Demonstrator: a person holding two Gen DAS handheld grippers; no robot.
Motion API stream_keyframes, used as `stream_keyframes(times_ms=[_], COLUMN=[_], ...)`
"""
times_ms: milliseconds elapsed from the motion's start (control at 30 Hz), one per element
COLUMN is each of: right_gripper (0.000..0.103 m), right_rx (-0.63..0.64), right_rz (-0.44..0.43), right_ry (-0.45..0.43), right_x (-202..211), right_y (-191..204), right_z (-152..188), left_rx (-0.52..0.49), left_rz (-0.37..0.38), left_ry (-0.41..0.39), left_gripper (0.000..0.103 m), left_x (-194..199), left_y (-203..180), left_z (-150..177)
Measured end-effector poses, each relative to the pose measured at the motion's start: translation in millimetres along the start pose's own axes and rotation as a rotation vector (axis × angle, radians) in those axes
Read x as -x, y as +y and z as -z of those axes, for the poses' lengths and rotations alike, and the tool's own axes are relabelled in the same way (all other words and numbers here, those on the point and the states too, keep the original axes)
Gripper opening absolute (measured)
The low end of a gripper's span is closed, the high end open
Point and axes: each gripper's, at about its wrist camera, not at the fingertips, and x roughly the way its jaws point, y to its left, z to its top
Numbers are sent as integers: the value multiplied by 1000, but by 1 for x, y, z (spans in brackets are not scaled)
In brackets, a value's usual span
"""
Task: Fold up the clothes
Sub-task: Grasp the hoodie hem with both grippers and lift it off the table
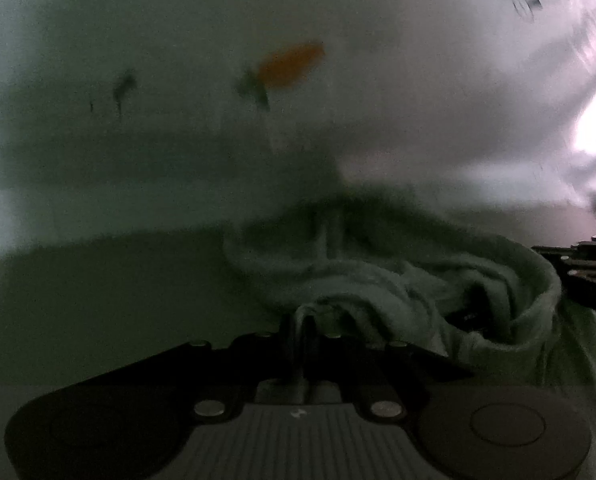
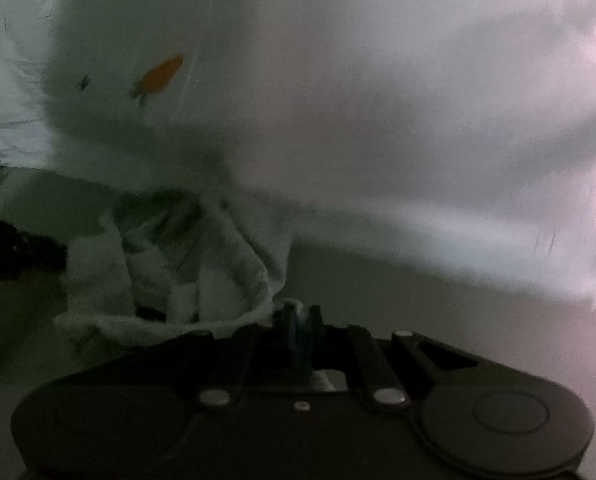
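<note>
1. Left wrist view: the left gripper (image 1: 301, 322) has its two fingers drawn fully together, with a thin fold of the pale garment (image 1: 378, 280) pinched between the tips. The cloth bunches up right in front of the fingers and curls away to the right as a thick rolled hem.
2. Same view: beyond the bunched part, the rest of the garment spreads wide and blurred across the upper picture, bearing an orange carrot-shaped print (image 1: 292, 65) with a dark green top. A plain pale surface (image 1: 98, 280) lies beneath on the left.
3. Same view: the right gripper (image 1: 578, 268) shows at the right edge as dark linkage bars, close beside the rolled hem; its fingertips cannot be made out here.
4. Right wrist view: the right gripper (image 2: 300, 314) is likewise closed tight, its tips nipping a small edge of the garment (image 2: 202, 272), which hangs crumpled to the left of the fingers.
5. Same view: the orange print (image 2: 163, 74) sits upper left on the spread cloth. A dark shape at the left edge is the left gripper (image 2: 14, 248), too dim to judge from this side.
</note>
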Motion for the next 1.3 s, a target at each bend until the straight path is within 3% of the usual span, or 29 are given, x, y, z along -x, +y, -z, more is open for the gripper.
stream_keyframes(times_ms=[67,133,167,200,267,300,333,467,733,933,1000,1133,1200,1300], right_gripper=[5,10,10,15,33,47,54,54,53,51,51,52,53,54], right_rx=[2,-53,-81,-97,-147,-176,-206,-353,-537,-700,-814,-875,-873,-860], right_rz=[45,69,81,98,106,94,82,25,-17,-58,-145,-247,-298,-377], right_ry=[-27,15,36,64,73,49,26,9,182,265,279,288,287,307], right_x=[-17,-42,-54,-60,-51,-37,-22,42,150,208,224,253,262,260], right_y=[-2,-8,-11,-14,-21,-27,-33,-56,-62,-53,-54,-44,-39,-29], right_z=[-20,-28,-32,-32,-27,-21,-15,23,143,212,232,257,267,275], left_rx=[6,28,35,39,53,66,77,172,318,457,522,560,563,503], left_rz=[-18,-45,-55,-61,-64,-55,-57,-81,-103,-112,-87,-63,-70,-135], left_ry=[-19,12,18,17,3,-20,-46,-81,191,283,272,226,212,203], left_gripper=[5,6,12,16,40,46,54,65,70,71,71,69,62,30], left_x=[-16,-35,-39,-39,-32,-22,-6,64,164,208,218,234,241,247], left_y=[2,4,4,6,12,18,24,53,71,58,56,51,48,34], left_z=[-20,-28,-27,-25,-20,-17,-11,25,150,229,248,268,273,277])
